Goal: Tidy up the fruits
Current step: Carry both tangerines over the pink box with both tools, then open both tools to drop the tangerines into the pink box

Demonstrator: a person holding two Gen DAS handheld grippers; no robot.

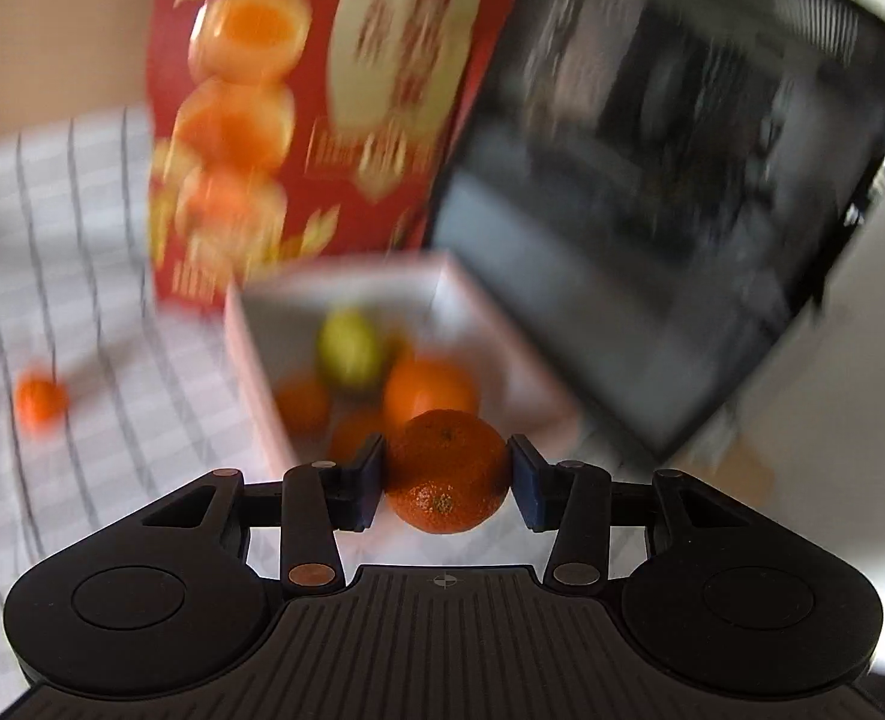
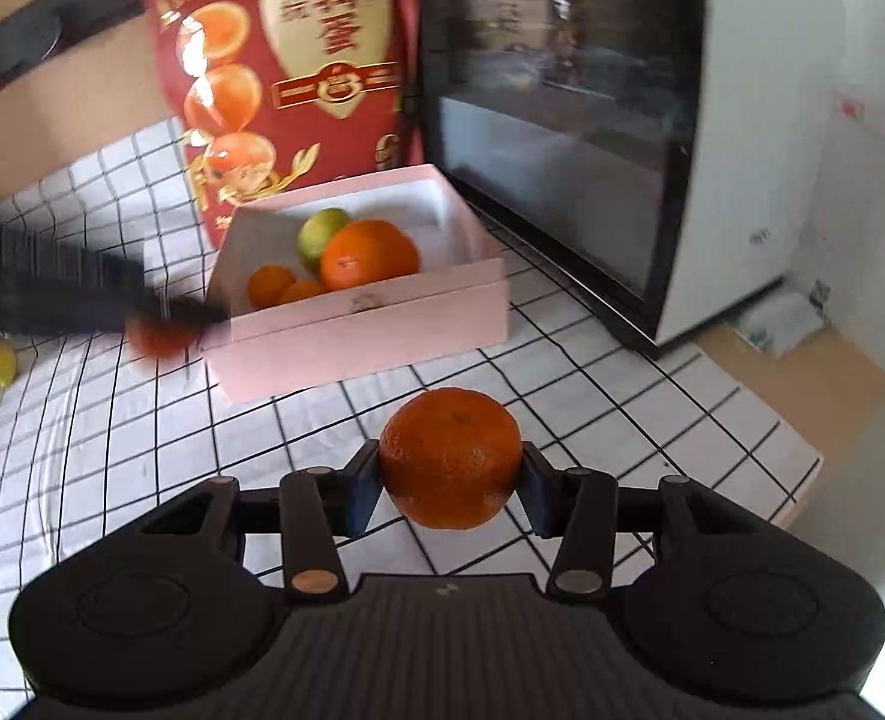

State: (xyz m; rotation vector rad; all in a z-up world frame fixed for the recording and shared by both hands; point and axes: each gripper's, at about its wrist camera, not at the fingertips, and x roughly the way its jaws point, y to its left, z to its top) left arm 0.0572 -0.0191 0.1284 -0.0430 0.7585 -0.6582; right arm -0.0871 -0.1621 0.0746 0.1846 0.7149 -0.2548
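Fingers of both grippers clamp round orange mandarins, the left gripper [image 1: 447, 471] nearer, its mandarin [image 1: 447, 471] almost over the open pink cardboard box [image 2: 370, 324] ahead, the right gripper [image 2: 449, 459] farther back.

Gold Chinese characters on the red fruit bag [image 2: 298, 60], too blurred to read
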